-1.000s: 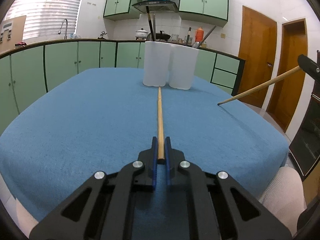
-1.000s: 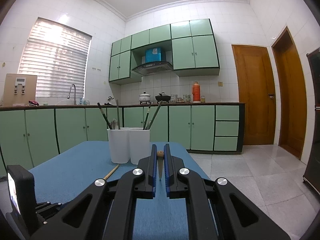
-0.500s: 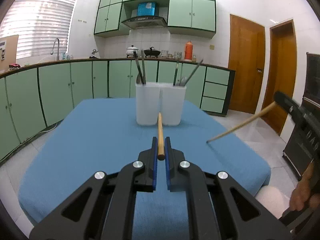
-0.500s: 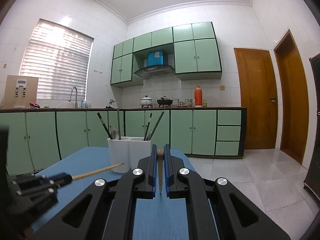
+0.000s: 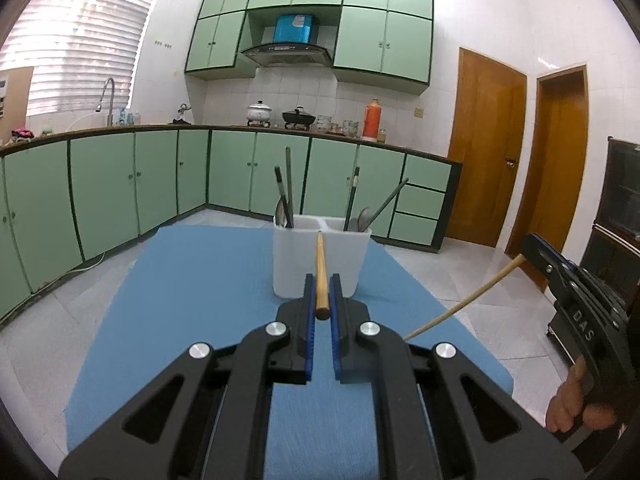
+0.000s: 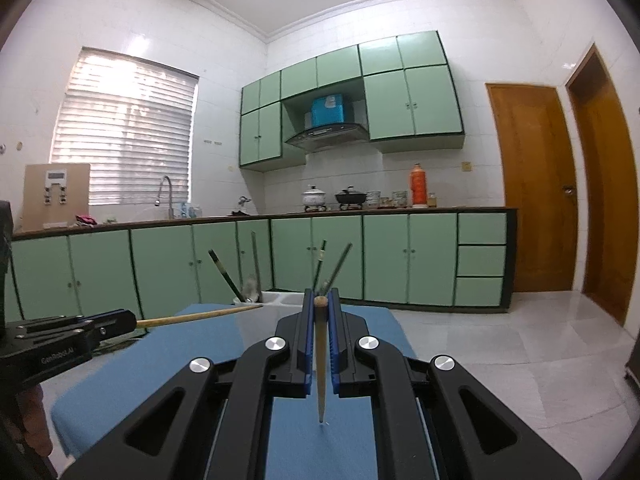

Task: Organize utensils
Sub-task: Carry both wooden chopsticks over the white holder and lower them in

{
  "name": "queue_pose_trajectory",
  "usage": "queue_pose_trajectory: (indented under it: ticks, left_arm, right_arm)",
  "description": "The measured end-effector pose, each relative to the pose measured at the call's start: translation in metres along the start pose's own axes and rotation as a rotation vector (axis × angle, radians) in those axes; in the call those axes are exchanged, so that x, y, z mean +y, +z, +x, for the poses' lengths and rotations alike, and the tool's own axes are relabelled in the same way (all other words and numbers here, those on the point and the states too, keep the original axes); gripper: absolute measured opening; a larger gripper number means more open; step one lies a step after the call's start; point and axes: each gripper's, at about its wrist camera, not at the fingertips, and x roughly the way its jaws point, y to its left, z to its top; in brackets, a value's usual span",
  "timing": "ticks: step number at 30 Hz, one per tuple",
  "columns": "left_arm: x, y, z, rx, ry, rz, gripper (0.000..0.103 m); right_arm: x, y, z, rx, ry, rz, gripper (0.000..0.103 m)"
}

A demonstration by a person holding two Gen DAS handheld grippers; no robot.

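Your left tool [image 5: 322,296] and right tool [image 6: 320,312] each clamp a slim wooden chopstick [image 5: 321,268], above the blue-clothed counter [image 5: 200,280], short of the white two-compartment plastic holder [image 5: 296,256]

We can read two texts. White capitals "DAS" stand on the black body of the right gripper [image 5: 536,250], at the right of the left wrist view. Small white lettering "GenRobot.AI" stands on the black body of the left gripper [image 6: 128,320], near left in the right wrist view.

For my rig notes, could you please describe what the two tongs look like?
Both the left tongs and the right tongs are matte black with cut-out linkage arms, silver round bolts and blue finger pads. White lettering marks each body's side.
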Motion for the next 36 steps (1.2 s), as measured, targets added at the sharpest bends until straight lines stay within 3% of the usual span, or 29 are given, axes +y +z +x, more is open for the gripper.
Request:
queue_pose_trajectory:
  ticks: [7,17,24,30,36]
  left_arm:
    - [0.003,0.044,0.007,0.065,-0.034,0.111,0.006]
    - [0.025,0.1,0.028,0.109,-0.019,0.138,0.006]
    - [0.029,0.124,0.062,0.224,-0.026,0.213,0.006]
    - [0.035,0.14,0.095,0.3,-0.043,0.205,0.006]
    - [0.032,0.149,0.124,0.307,-0.052,0.202,0.006]
  right_arm:
    - [-0.01,0.035,0.025,0.034,0.084,0.026,0.007]
    - [-0.001,0.09,0.051,-0.034,0.127,-0.012,0.007]
    - [0.006,0.131,0.076,-0.087,0.131,-0.013,0.007]
    - [0.01,0.14,0.115,-0.082,0.094,-0.007,0.007]
    - [0.01,0.12,0.158,-0.023,0.05,0.003,0.007]
